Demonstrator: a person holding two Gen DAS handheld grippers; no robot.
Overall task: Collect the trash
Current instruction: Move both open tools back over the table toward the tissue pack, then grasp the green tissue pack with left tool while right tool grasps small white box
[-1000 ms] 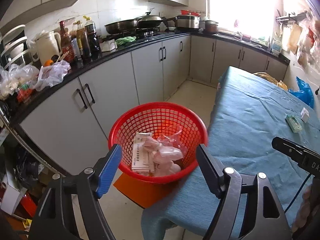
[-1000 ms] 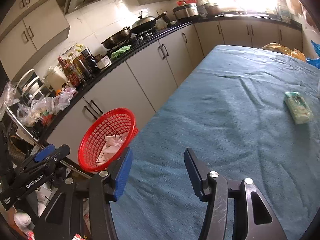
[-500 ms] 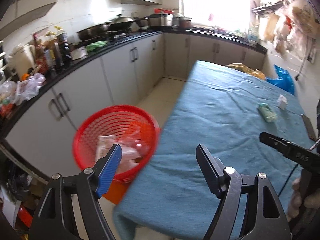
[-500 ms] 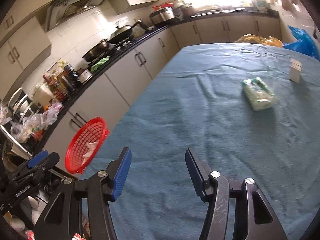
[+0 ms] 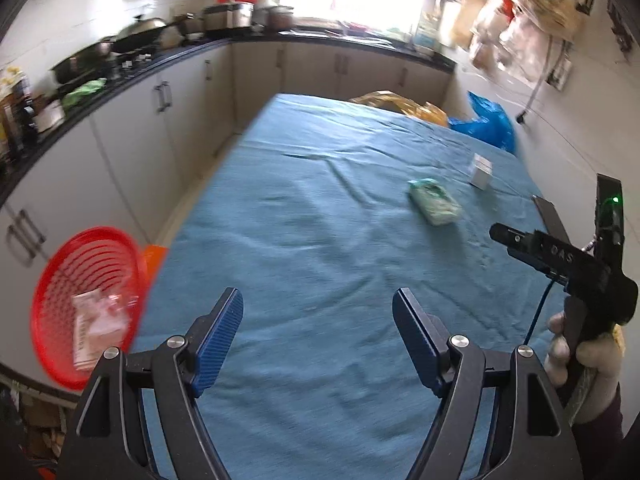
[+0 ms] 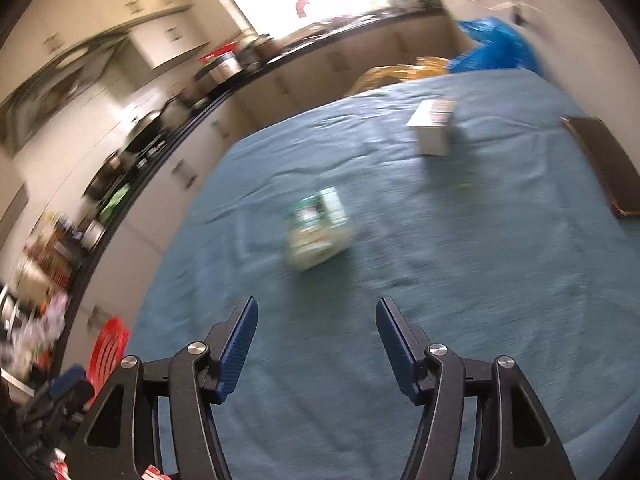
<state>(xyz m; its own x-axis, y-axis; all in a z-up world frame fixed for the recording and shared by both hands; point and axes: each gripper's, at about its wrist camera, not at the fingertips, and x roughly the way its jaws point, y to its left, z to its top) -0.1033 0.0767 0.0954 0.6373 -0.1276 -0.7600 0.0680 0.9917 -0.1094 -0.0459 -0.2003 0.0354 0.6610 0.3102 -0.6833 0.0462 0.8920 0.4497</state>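
Green-white packet [image 6: 318,232] flat on blue-clothed worktop [image 6: 440,280], mid-cloth, just ahead of right gripper [image 6: 316,344]. Right jaws just widened, nothing between them. Left gripper [image 5: 318,344] spread, empty. Packet likely light, soft, crinkly: pinch across narrow sides. Red basket [image 5: 86,304] beside worktop's left edge.

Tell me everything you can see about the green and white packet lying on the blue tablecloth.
The green and white packet is a soft, flat, rectangular pack, apparently plastic-wrapped, with printing too blurred to read. It lies flat on the blue tablecloth, toward the table's far right part, angled to the table's edges. A small white box stands just beyond it, apart. Nothing touches it but the cloth; no gripper has reached it.
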